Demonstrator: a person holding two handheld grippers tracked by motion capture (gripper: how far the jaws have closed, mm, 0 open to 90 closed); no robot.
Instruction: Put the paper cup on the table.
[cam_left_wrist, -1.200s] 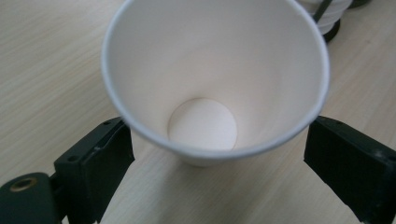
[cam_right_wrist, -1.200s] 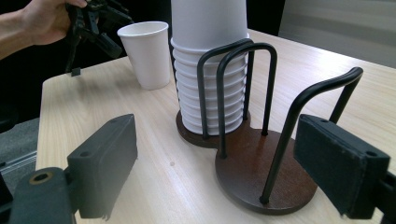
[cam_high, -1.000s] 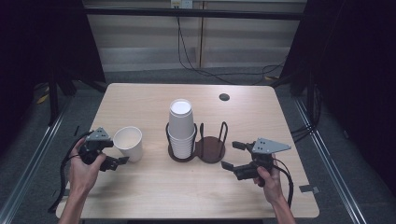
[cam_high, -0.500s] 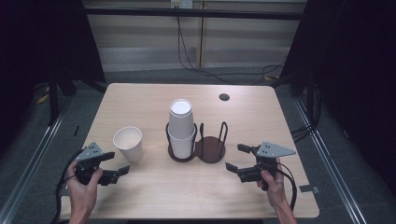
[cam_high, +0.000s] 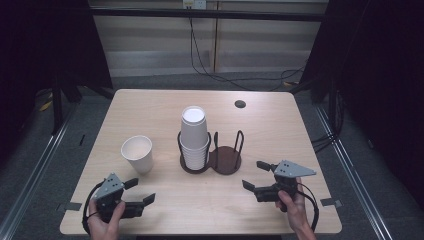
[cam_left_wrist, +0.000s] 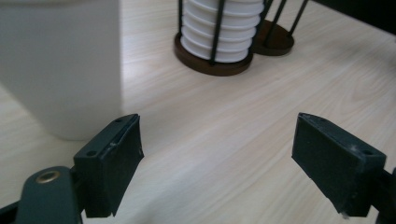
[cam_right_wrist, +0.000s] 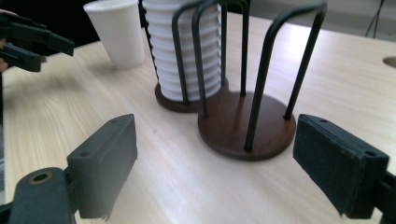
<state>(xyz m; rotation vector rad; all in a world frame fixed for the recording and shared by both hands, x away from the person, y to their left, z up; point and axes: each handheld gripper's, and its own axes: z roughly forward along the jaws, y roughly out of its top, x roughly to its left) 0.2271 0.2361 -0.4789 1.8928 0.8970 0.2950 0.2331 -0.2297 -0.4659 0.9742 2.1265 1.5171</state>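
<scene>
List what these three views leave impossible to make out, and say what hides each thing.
- Single cup: rim cut off by the top edge of the left gripper view.
- Cup stack: exact count; rims too small in the high view, wire holder bars cross them in the right gripper view.
- Dark spot on the table: too small to identify.

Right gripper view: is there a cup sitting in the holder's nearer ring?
No, the nearer ring shows only its bare brown base; the cup stack fills the farther ring.
</scene>
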